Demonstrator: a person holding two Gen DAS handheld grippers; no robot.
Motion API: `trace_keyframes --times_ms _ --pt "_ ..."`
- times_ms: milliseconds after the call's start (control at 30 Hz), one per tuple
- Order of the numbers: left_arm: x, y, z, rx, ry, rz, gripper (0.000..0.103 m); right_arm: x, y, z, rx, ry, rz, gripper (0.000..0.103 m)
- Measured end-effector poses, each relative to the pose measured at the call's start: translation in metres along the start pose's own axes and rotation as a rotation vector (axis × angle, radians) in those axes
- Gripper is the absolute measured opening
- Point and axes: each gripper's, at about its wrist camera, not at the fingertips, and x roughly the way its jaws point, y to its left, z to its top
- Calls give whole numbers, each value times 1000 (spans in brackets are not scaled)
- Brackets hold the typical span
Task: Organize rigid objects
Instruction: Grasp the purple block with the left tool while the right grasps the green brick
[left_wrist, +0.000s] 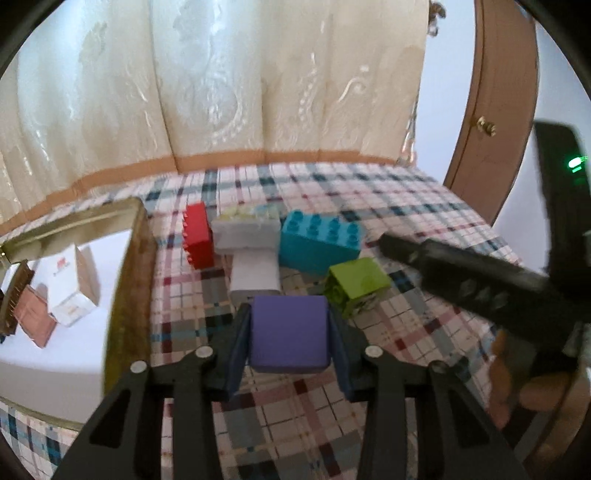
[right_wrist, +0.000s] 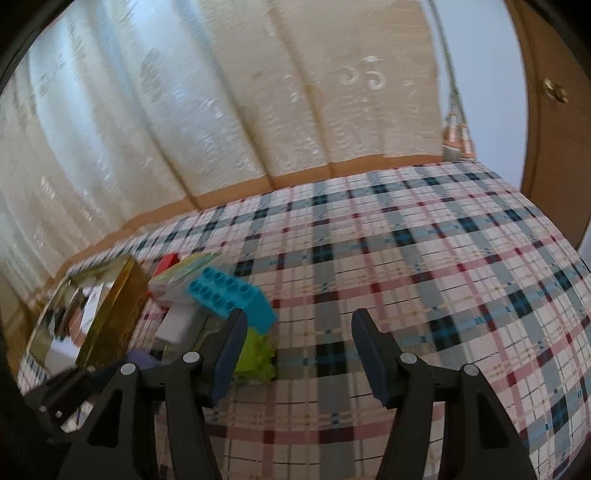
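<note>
Gripping a purple block (left_wrist: 289, 334) in the left gripper (left_wrist: 290, 332), jaws narrowed onto its two sides, pads looking pressed against it. Sitting low over the plaid cloth (left_wrist: 388, 199), just in front of a white block (left_wrist: 255, 277); contact with the cloth underneath not clear. Judging the step as a pick just made, the carry not yet done.

Waiting beyond: red toothed brick (left_wrist: 197, 236) on its side, white box (left_wrist: 245, 229) beside it, blue studded brick (left_wrist: 319, 238), green block (left_wrist: 356, 286) tilted to the right. Gold-rimmed tray (left_wrist: 135, 280) lying to the left, already holding a white carton (left_wrist: 75, 284) and a pinkish box (left_wrist: 35, 314).

Hanging the right gripper (right_wrist: 299, 354) about half open, nothing between its jaws, over bare cloth just right of the green block and the blue studded brick.

Next move, as a guess: lifting the purple block clear of the white block, swinging left over the tray rim, setting down on the free white floor without knocking the carton.
</note>
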Motion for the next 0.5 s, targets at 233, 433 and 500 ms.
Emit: trace_keyframes --times_ms 233,433,500 --pt "-32 19 10 -31 -146 74 39 12 15 -6 -40 85 73 62" --pt "-28 29 13 -73 -131 83 39 20 29 -9 -87 121 90 62" --pt "-28 29 14 -78 -142 88 39 24 31 -10 -90 137 97 62"
